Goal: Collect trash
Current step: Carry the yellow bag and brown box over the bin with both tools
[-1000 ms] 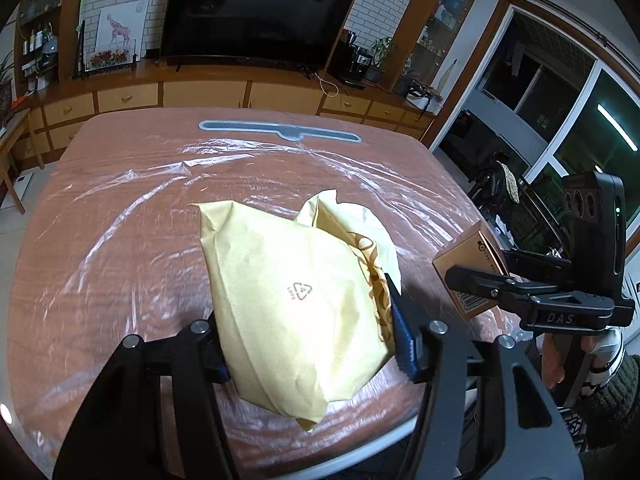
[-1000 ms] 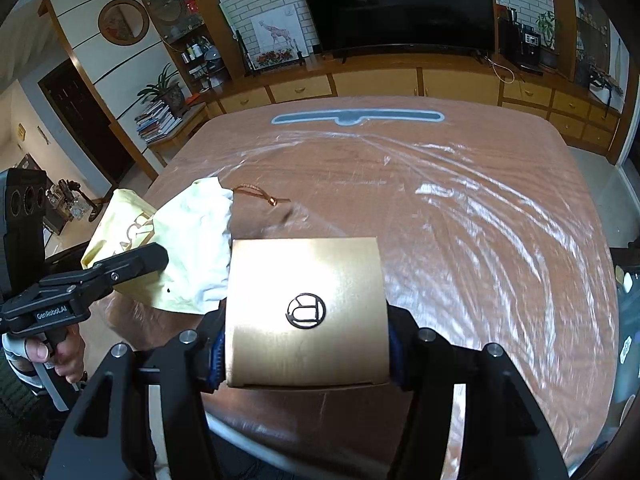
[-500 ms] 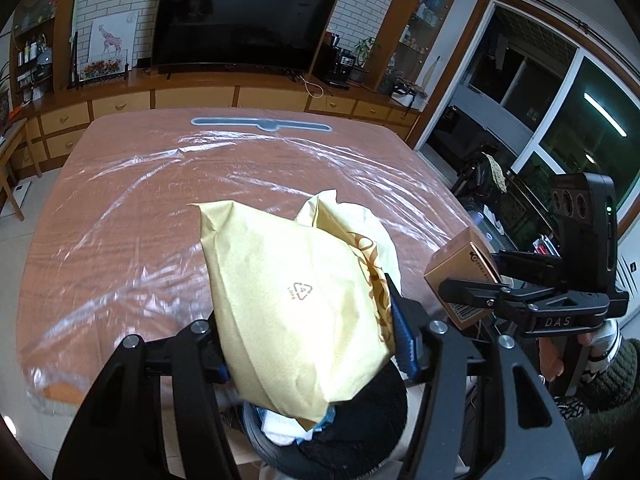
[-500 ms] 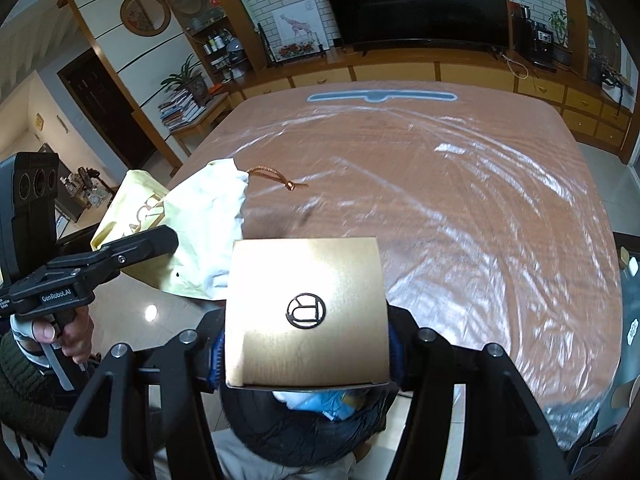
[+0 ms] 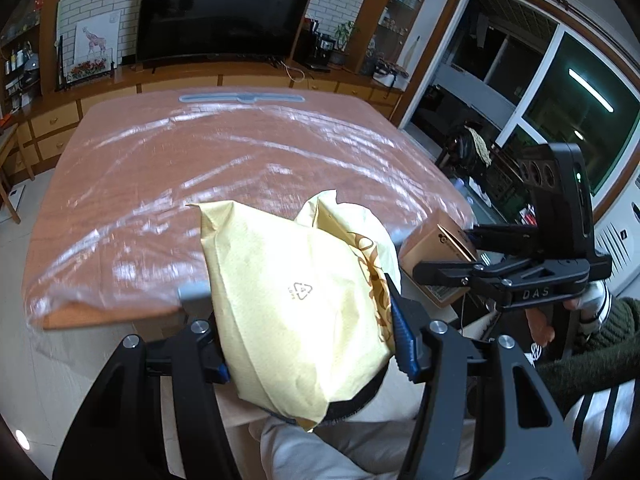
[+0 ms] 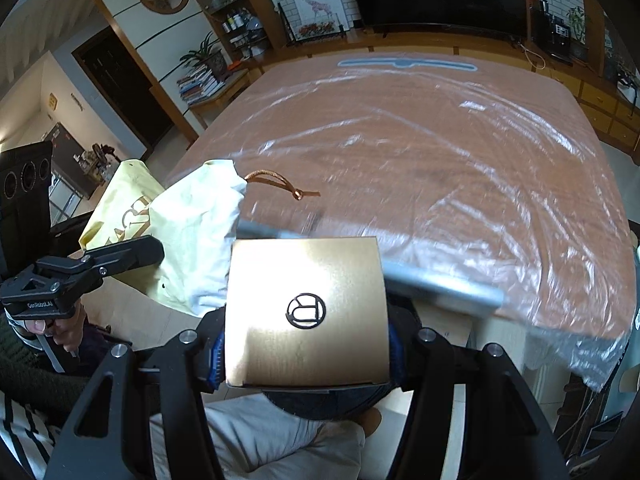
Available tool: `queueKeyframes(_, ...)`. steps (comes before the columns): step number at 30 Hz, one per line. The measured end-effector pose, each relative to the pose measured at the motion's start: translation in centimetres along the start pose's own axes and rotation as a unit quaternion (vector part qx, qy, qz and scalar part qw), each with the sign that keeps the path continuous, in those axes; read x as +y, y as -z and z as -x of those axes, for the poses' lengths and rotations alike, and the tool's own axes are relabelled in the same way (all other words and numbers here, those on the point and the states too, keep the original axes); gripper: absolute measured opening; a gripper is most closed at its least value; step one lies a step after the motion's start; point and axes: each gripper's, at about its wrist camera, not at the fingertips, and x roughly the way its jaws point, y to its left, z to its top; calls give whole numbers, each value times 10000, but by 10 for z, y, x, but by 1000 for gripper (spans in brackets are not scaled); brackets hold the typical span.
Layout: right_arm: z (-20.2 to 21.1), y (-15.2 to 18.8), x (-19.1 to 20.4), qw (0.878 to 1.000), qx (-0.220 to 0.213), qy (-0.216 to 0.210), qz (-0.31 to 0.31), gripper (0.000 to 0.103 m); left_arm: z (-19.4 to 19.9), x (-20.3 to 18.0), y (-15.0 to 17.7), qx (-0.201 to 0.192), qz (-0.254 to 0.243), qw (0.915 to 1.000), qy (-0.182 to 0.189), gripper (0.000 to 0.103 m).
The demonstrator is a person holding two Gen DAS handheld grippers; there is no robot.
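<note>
Beyond the plastic-covered counter (image 5: 240,168) edge, left gripper (image 5: 308,344) jaws grasp a yellow bag (image 5: 296,300); right gripper (image 6: 306,356) jaws grasp a gold box (image 6: 306,312).

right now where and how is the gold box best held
Across its two opposite side walls, coming from the near edge, as the right gripper does now. The gold box has flat, parallel sides, so the pads seat squarely, and its broad logo face stays up and level.

Bag (image 5: 296,304) left of box (image 6: 306,312), off table (image 5: 200,168)
</note>
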Motion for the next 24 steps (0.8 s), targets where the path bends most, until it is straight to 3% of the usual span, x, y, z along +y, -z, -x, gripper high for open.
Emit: queueKeyframes(24, -60, 56, -7, 9961, 832, 209, -223, 58, -67, -6, 64, 1088, -271, 9932, -320, 59)
